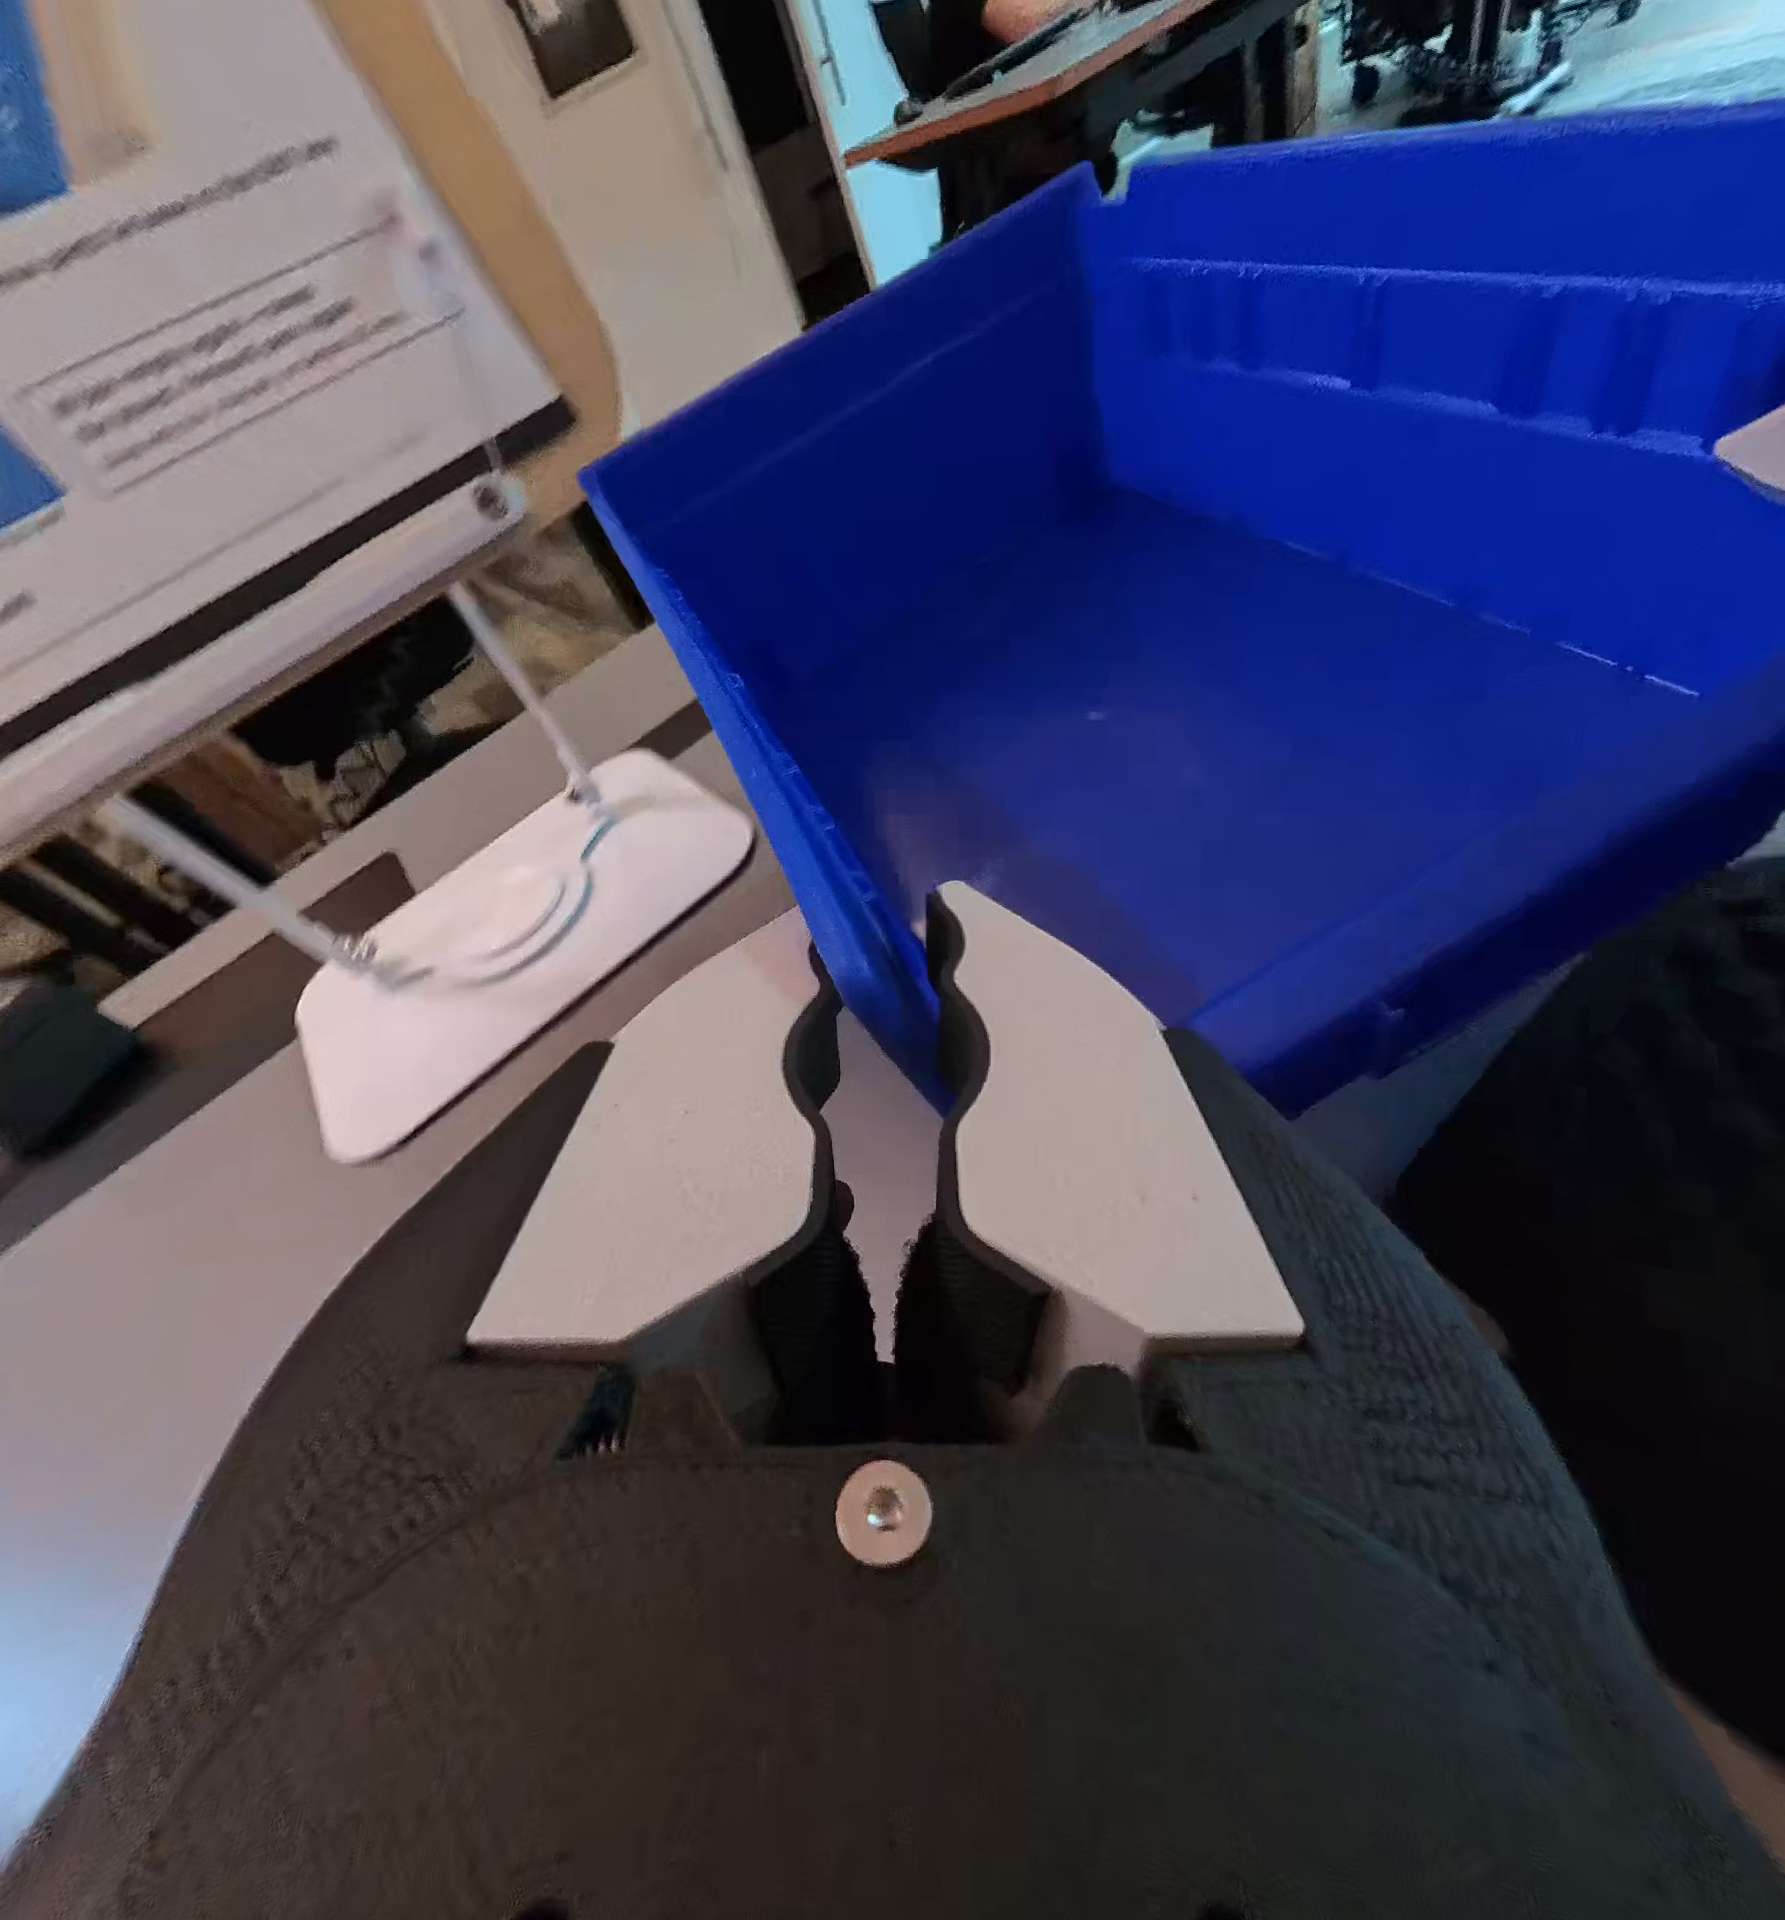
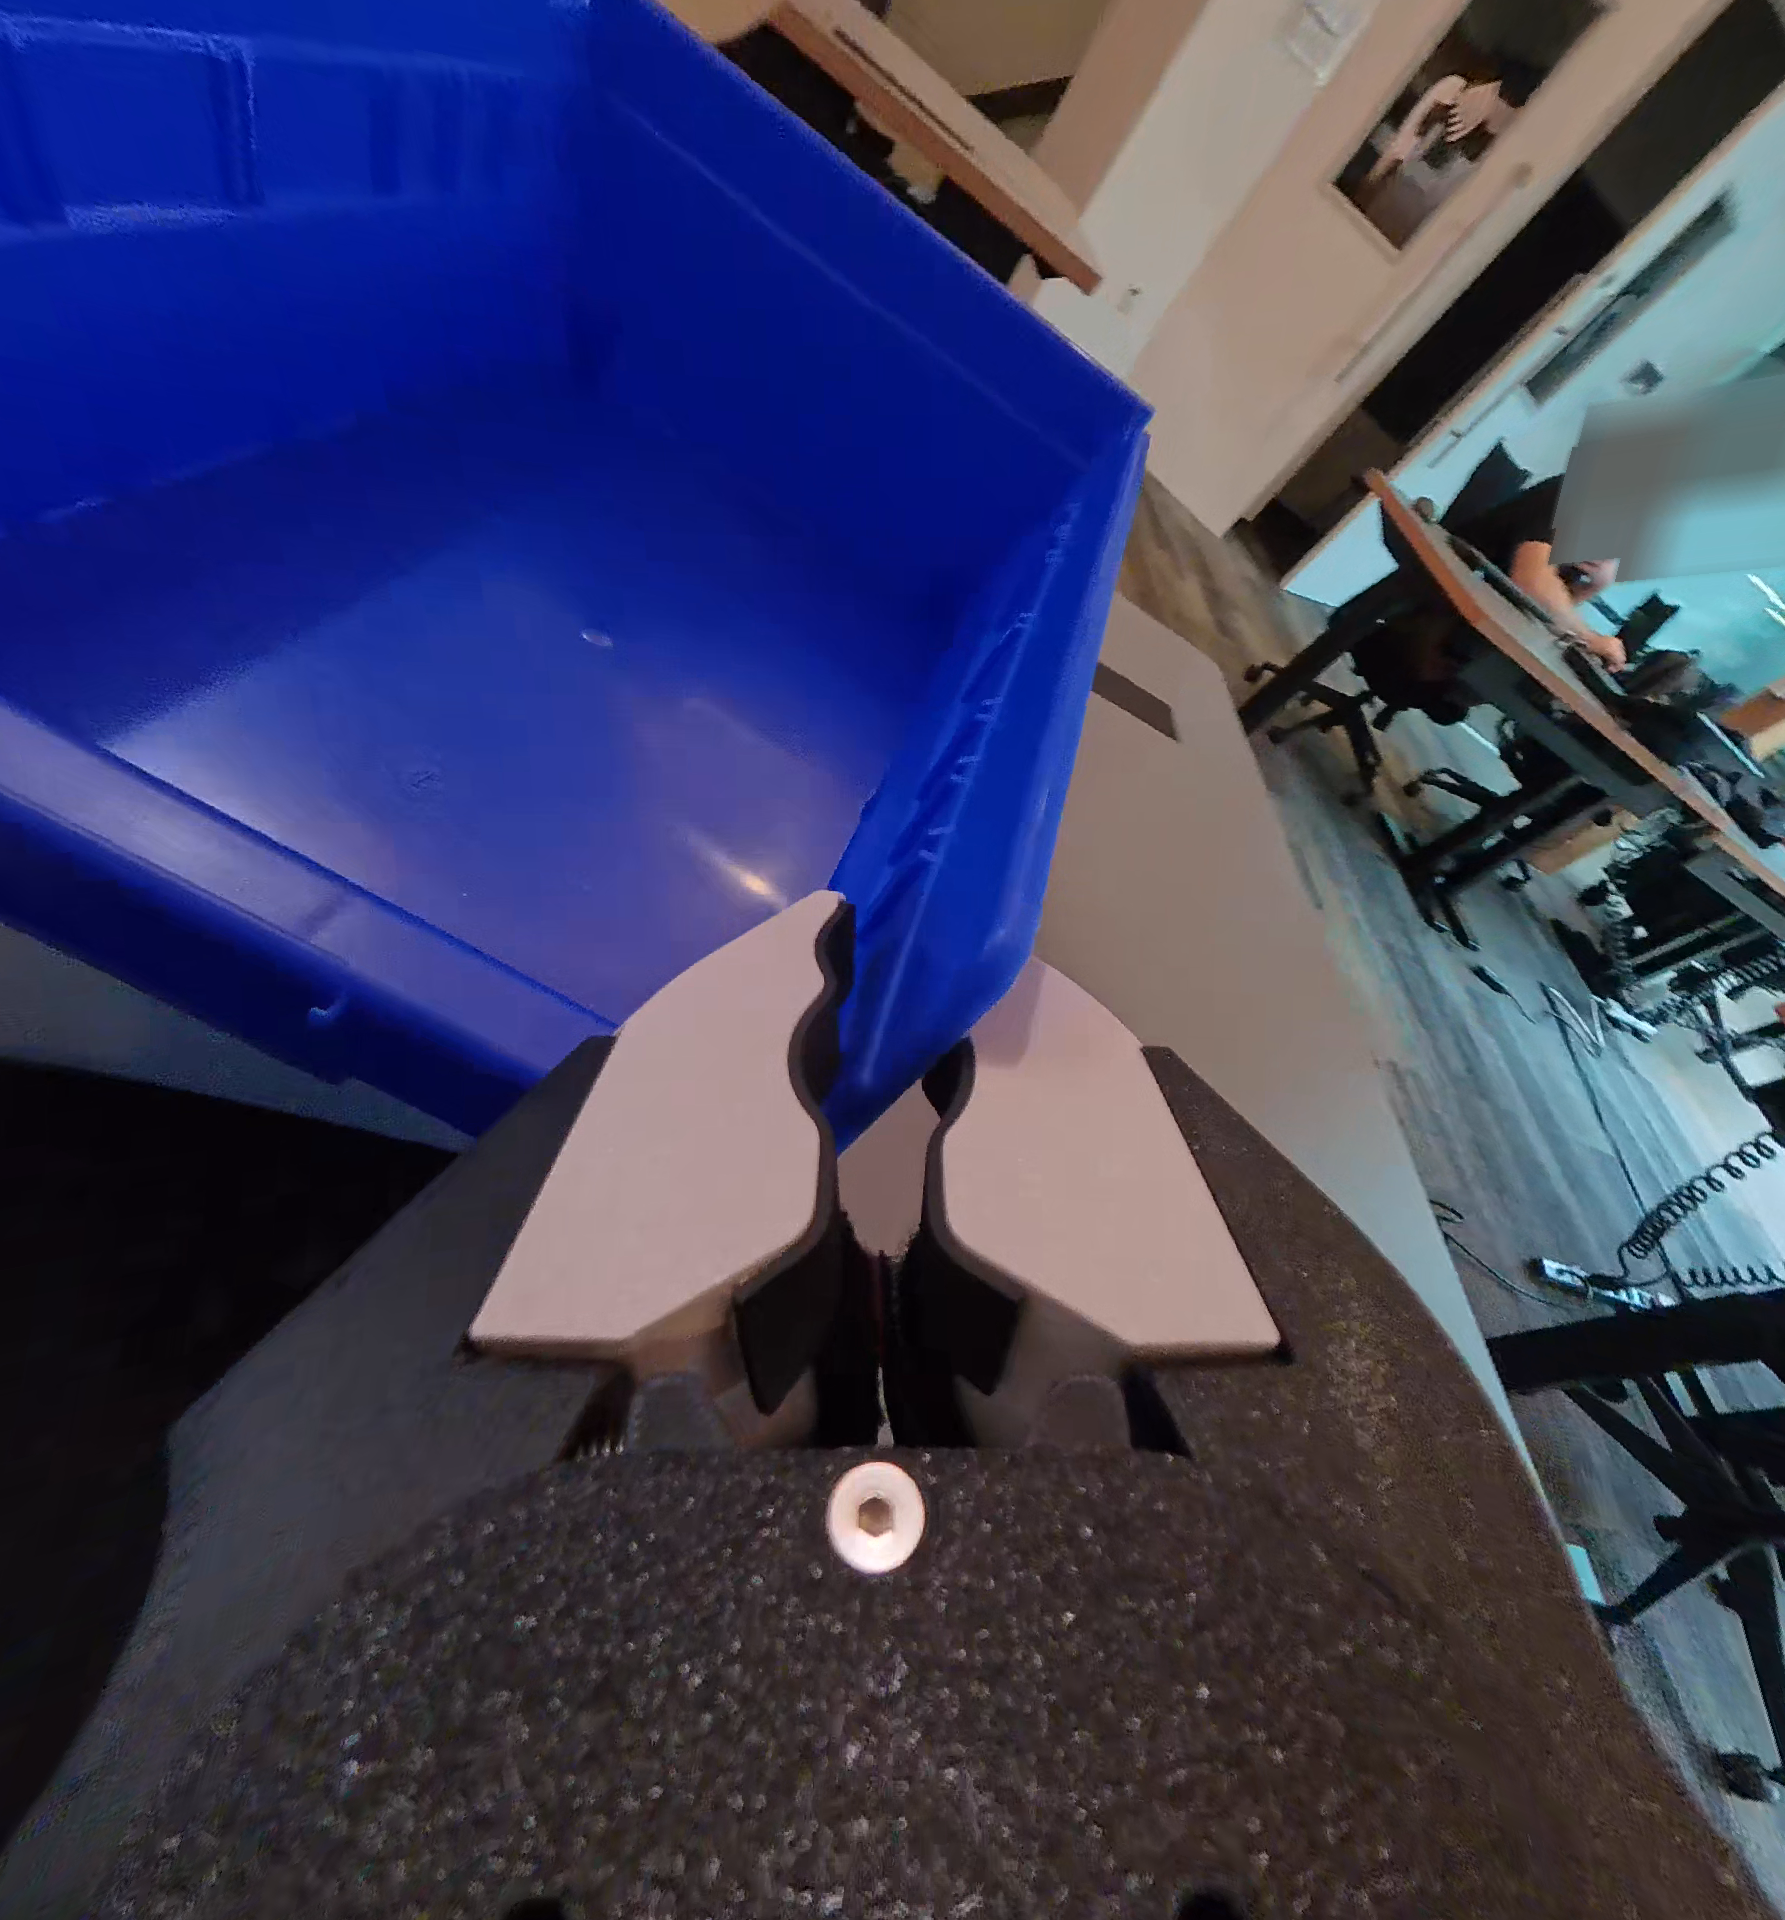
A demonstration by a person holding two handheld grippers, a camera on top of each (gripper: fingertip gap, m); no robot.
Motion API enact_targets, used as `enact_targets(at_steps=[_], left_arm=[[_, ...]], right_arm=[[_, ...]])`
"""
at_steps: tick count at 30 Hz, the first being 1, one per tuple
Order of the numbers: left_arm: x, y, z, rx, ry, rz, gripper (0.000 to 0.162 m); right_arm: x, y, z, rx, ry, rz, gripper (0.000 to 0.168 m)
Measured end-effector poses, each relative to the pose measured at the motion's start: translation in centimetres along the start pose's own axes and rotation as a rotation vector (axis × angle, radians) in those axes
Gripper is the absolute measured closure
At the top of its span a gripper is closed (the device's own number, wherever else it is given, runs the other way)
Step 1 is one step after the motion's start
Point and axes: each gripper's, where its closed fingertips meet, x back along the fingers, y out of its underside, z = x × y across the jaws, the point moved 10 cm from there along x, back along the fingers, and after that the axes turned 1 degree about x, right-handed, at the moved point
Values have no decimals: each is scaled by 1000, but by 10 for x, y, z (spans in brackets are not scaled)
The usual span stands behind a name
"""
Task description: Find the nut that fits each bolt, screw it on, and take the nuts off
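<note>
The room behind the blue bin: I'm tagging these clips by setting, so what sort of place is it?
Most likely an open-plan office or lab. The right wrist view shows long desks with a person seated and office chairs; the left wrist view shows a standing sign on the table.

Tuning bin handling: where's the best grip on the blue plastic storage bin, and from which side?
Grip the thin side walls near the low front corners, one finger inside and one outside, coming from the open front. The blue plastic storage bin is held like this now: left gripper and right gripper each pinch a wall edge. Its wide body suits two grips.
</note>
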Motion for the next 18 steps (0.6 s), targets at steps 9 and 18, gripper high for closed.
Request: enact_targets(at_steps=[9, 18], left_arm=[[-65, -20, 58, -55, 41, 13, 146], [-87, -19, 86, -73, 26, -26, 142]], right_arm=[[-31, 48, 64, -46, 62, 11, 159], [-61, 78, 85, -52, -11, 31, 159]])
